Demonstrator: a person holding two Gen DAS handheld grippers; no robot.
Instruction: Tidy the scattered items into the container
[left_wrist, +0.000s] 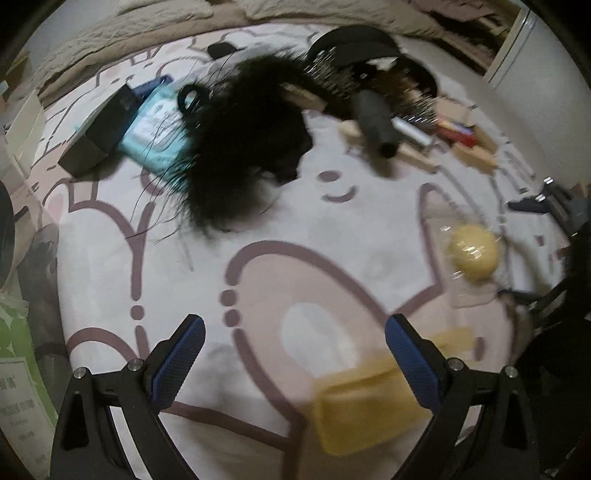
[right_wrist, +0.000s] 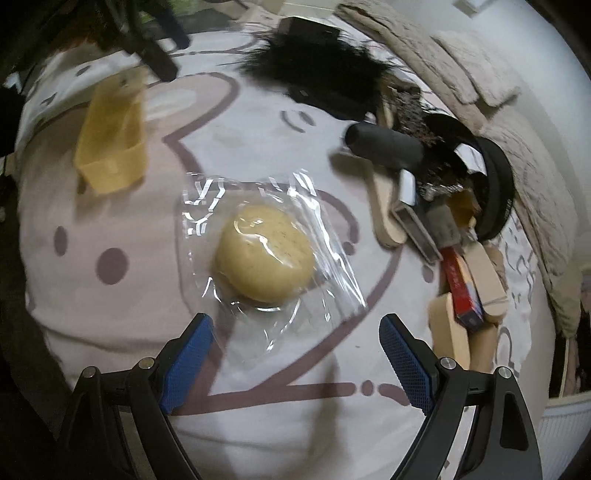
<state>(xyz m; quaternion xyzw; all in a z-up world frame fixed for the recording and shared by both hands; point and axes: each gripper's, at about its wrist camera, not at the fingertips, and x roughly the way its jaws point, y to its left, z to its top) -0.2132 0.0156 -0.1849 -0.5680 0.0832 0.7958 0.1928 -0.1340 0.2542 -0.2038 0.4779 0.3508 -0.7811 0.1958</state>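
right wrist: yellow tray lengthwise upward.

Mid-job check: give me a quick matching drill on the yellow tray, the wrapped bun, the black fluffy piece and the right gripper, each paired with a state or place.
Things:
1. yellow tray
2. wrapped bun
3. black fluffy piece
4. right gripper

States or places:
A. open, nothing between the fingers
B. in clear plastic, just ahead of the right gripper
C. empty, lying on the mat
D. next to the teal packet

Pairs: 1-C, 2-B, 3-D, 4-A
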